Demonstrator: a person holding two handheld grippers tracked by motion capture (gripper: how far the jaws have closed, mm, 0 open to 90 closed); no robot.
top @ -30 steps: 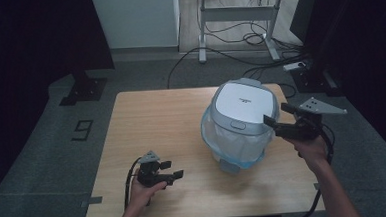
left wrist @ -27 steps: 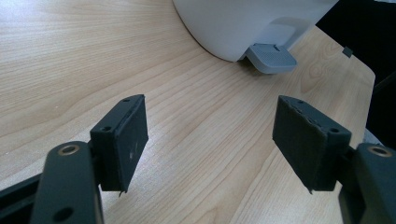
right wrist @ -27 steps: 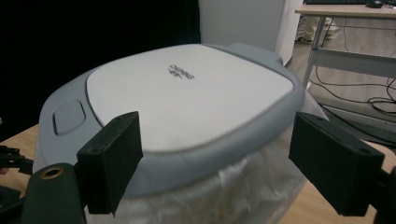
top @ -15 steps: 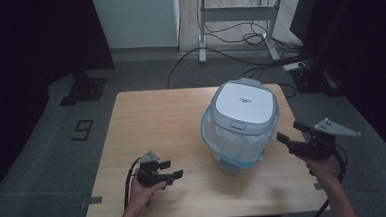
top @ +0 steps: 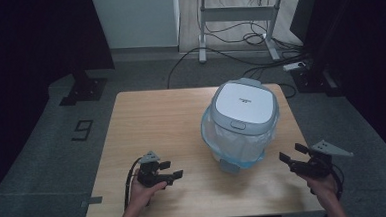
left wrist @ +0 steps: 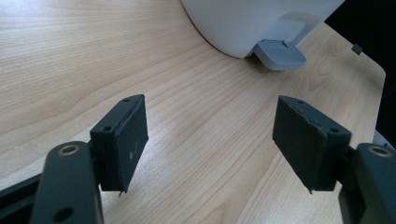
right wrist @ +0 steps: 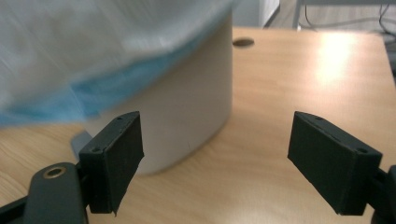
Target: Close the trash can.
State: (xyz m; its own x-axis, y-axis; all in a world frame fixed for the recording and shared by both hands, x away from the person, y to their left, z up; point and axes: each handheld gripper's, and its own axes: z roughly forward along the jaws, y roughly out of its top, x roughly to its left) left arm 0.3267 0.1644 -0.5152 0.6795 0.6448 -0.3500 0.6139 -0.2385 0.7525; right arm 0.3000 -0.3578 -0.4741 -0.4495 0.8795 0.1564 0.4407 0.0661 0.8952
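while both jaws gape empty, left hand-held gripper [top: 170,170], right hand-held gripper [top: 292,157], lidded bin [top: 242,123] between, table [top: 156,120]

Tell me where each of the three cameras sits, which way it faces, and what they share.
High view: above the person's side, looking forward and down on the wooden table; both forearms, left claw, right claw show.
Left gripper view: rides the left claw, facing the bin's pedal; open jaws show.
Right gripper view: rides the right claw, facing the pedal bin; open jaws show.
Shared: all three see the bin and tabletop.
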